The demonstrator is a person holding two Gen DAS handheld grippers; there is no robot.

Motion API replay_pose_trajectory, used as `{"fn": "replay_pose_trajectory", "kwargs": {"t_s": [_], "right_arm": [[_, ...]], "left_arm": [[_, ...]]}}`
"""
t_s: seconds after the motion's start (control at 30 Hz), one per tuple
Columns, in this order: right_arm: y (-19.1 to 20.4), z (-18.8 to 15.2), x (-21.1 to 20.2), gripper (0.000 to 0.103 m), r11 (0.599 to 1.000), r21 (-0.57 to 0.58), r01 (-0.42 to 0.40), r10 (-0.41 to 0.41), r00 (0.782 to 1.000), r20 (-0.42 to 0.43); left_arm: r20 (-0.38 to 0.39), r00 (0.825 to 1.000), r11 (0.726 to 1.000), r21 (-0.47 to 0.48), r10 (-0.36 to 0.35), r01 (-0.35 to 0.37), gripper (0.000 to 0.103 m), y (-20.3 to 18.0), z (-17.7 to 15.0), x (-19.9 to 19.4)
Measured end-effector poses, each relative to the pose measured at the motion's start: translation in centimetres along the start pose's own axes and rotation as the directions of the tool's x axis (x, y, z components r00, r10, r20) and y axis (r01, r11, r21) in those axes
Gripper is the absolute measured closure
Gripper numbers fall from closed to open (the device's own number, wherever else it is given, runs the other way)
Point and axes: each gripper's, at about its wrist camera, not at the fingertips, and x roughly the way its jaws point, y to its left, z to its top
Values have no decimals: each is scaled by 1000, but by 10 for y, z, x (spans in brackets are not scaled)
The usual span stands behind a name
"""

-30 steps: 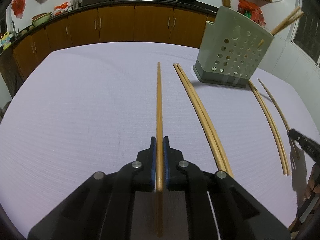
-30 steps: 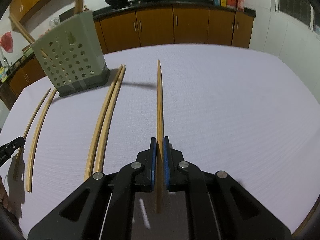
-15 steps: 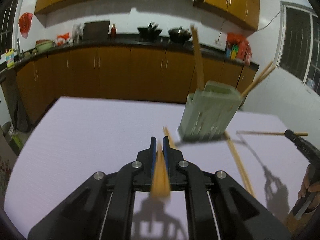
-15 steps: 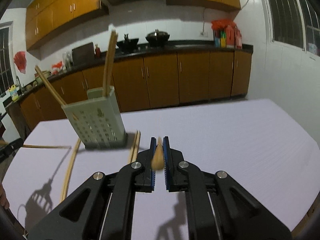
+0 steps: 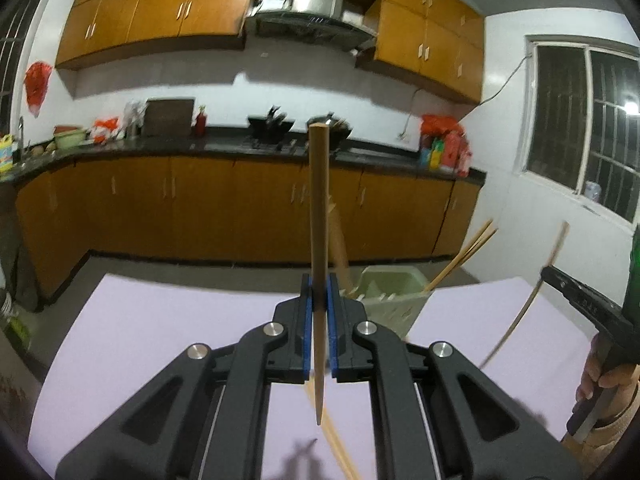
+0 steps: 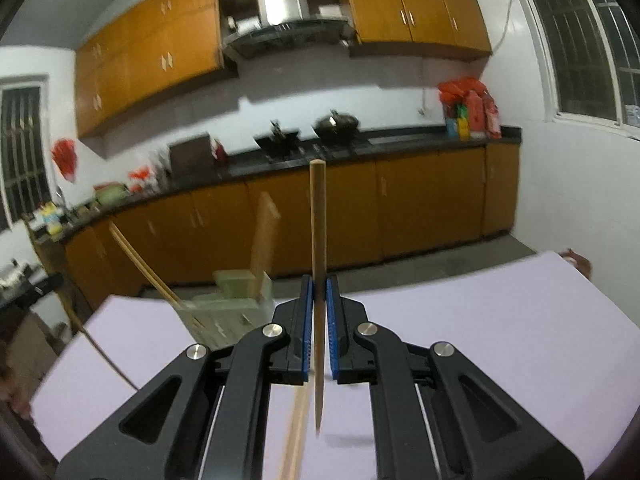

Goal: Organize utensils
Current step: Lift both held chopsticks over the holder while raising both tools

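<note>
My left gripper [image 5: 319, 300] is shut on a wooden chopstick [image 5: 319, 216] held upright above the table. My right gripper [image 6: 319, 300] is shut on another wooden chopstick [image 6: 318, 232], also upright; in the left wrist view it shows at the right with its chopstick [image 5: 536, 292]. The pale green perforated utensil holder [image 5: 394, 300] stands just beyond the left gripper, right of it, with chopsticks [image 5: 464, 256] and a wooden utensil [image 5: 338, 244] leaning in it. In the right wrist view the holder [image 6: 236, 300] is blurred, left of my gripper. More chopsticks [image 5: 336, 440] lie on the table under the left gripper.
The table has a lilac cloth [image 5: 160, 328] with its far edge close behind the holder. A pair of chopsticks [image 6: 296, 432] lies under the right gripper. Kitchen cabinets [image 5: 200, 208] and a counter with woks stand beyond. A hand [image 5: 604, 384] holds the right gripper.
Both grippers lifted their chopsticks off the table and tilted up from flat to upright. The views swung from the tabletop to the kitchen wall; the holder now sits low and close.
</note>
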Motion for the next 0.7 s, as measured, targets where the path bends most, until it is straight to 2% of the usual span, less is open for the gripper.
{"fn": "replay_pose_trajectory", "kwargs": {"t_s": [0.1,0.23,0.4,0.5,0.57,0.7], "right_arm": [[12,27,-12,95,997,8,-70,69,994,80],[33,55,-18,95,992,-2,-125,123,972,202],[50,74,0,95,988,-4,-156,149,936,320],[60,71,17,95,991,-32,-133,135,915,379],[64,65,37,95,993,-42,-112,120,915,386],[63,45,68,95,994,-29,-105,109,938,329]], "left_arm": [[56,998,999,15,-29,28,95,-15,20,-2],[162,985,998,20,-54,51,95,-33,54,5],[241,969,999,-1,-46,48,95,-42,78,25],[267,964,1000,6,-24,23,95,-47,79,44],[262,965,1000,8,-19,17,95,-48,75,59],[218,976,999,-12,-28,32,95,-43,61,86]]}}
